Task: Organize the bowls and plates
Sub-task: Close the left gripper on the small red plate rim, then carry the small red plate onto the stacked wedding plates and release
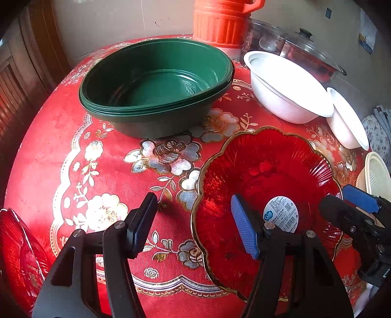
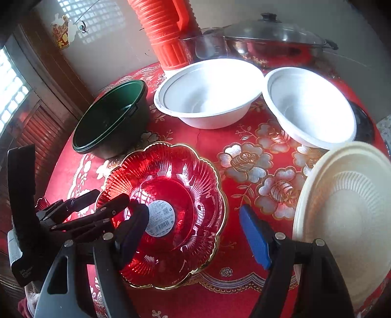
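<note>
A red scalloped glass plate [image 1: 264, 176] with a gold rim and a white sticker lies on the red tablecloth; it also shows in the right wrist view [image 2: 171, 181]. My left gripper [image 1: 193, 225] is open, its right finger over the plate's near left rim. My right gripper [image 2: 195, 234] is open, straddling the plate's near edge; in the left wrist view it shows at the right edge [image 1: 347, 205]. Stacked green bowls [image 1: 156, 85] stand behind. Two white bowls [image 2: 207, 93] [image 2: 310, 107] and a cream plate [image 2: 347, 210] lie right.
An orange thermos [image 1: 220, 22], a glass bowl [image 2: 210, 44] and a lidded glass pot [image 2: 273, 39] stand at the back by the wall. Another red glass plate [image 1: 19, 254] shows at the near left edge. The table [image 1: 61, 137] is round.
</note>
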Available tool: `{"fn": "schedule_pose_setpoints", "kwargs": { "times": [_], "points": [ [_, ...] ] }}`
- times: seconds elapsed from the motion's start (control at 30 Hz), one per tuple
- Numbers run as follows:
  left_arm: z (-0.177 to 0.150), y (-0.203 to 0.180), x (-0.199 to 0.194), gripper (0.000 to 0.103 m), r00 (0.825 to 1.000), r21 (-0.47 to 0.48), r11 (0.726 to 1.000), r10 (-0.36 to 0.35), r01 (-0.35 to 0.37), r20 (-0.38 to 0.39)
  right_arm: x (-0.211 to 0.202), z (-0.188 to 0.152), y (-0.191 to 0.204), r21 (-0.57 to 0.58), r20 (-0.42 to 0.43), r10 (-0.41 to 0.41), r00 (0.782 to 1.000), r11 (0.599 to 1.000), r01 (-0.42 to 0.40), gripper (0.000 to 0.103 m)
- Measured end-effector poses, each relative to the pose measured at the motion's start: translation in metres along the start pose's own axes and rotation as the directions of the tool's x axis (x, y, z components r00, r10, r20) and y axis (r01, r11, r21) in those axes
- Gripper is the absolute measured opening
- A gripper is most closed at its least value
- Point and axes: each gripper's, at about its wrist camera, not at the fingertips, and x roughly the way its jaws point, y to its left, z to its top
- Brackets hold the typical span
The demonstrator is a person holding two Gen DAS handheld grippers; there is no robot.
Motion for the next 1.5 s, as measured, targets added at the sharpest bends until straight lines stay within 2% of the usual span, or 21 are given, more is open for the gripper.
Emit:
{"fn": "schedule_pose_setpoints", "kwargs": {
  "times": [0.07, 0.17, 0.27, 0.3, 0.37, 0.47, 0.63, 0.77, 0.83, 0.9, 0.97, 1.07, 1.23, 1.3, 1.4, 1.5],
  "points": [
    [0.000, -0.001, 0.001, 0.064, 1.000, 0.002, 1.000, -0.007, 0.007, -0.009, 0.002, 0.002, -0.001, 0.002, 0.003, -0.020, 1.000, 1.000, 0.020, 0.076],
    [0.000, -0.005, 0.003, 0.064, 1.000, 0.019, 1.000, 0.001, -0.001, -0.007, 0.006, 0.003, -0.003, 0.015, -0.013, -0.003, 1.000, 1.000, 0.003, 0.076],
    [0.001, -0.008, 0.004, 0.064, 1.000, 0.025, 1.000, -0.003, 0.003, -0.010, 0.009, 0.006, 0.005, -0.024, -0.023, -0.010, 1.000, 1.000, 0.009, 0.074],
    [0.002, -0.009, 0.004, 0.064, 1.000, 0.022, 1.000, -0.007, 0.007, -0.013, 0.010, 0.008, 0.007, -0.041, -0.024, -0.017, 1.000, 0.999, 0.016, 0.072],
    [0.001, -0.009, 0.005, 0.064, 1.000, 0.021, 1.000, -0.016, 0.017, -0.015, 0.013, 0.011, 0.004, -0.035, -0.028, -0.015, 0.999, 0.999, 0.014, 0.055],
    [0.001, -0.009, 0.005, 0.064, 1.000, 0.027, 0.999, -0.019, 0.019, -0.014, 0.018, 0.012, -0.005, -0.005, -0.039, 0.015, 0.999, 1.000, -0.015, 0.044],
    [0.001, -0.010, 0.005, 0.064, 0.999, 0.036, 0.999, -0.028, 0.029, -0.015, 0.017, 0.009, -0.008, 0.009, -0.031, 0.053, 0.998, 0.999, -0.052, 0.043],
    [-0.001, -0.008, 0.005, 0.063, 1.000, 0.039, 0.999, -0.031, 0.031, -0.002, 0.019, 0.008, -0.005, 0.005, -0.040, 0.107, 0.993, 0.994, -0.107, 0.028],
    [-0.002, -0.006, 0.003, 0.057, 1.000, 0.048, 0.998, -0.028, 0.028, 0.006, 0.020, 0.005, 0.002, -0.028, -0.041, 0.080, 0.996, 0.996, -0.082, 0.028],
    [-0.004, 0.001, 0.000, 0.043, 1.000, 0.038, 0.999, -0.025, 0.025, 0.015, 0.020, 0.002, 0.004, -0.043, -0.030, 0.068, 0.997, 0.997, -0.069, 0.028],
    [-0.004, 0.007, -0.001, 0.035, 1.000, 0.030, 0.999, -0.022, 0.022, 0.019, 0.019, 0.001, 0.002, -0.035, -0.025, 0.076, 0.997, 0.996, -0.077, 0.028],
    [-0.007, 0.008, -0.004, 0.034, 0.999, 0.046, 0.999, -0.023, 0.022, 0.022, 0.018, -0.003, 0.008, -0.076, -0.015, 0.039, 0.999, 0.996, -0.040, 0.028],
    [-0.010, 0.008, -0.005, 0.034, 0.999, 0.050, 0.999, -0.022, 0.021, 0.028, 0.025, -0.005, 0.021, -0.169, -0.023, -0.067, 0.997, 0.984, 0.062, 0.023],
    [-0.011, 0.009, -0.006, 0.034, 0.999, 0.049, 0.999, -0.019, 0.017, 0.031, 0.024, -0.006, 0.022, -0.181, -0.027, -0.063, 0.998, 0.982, 0.057, 0.024],
    [-0.012, 0.010, -0.007, 0.033, 0.999, 0.050, 0.999, -0.015, 0.013, 0.030, 0.023, -0.006, 0.016, -0.141, -0.032, -0.010, 0.999, 0.990, 0.006, 0.024],
    [-0.015, 0.013, -0.008, 0.033, 0.999, 0.044, 0.999, -0.011, 0.009, 0.031, 0.021, -0.010, 0.020, -0.149, -0.028, -0.013, 1.000, 0.989, 0.008, 0.024]
  ]
}}
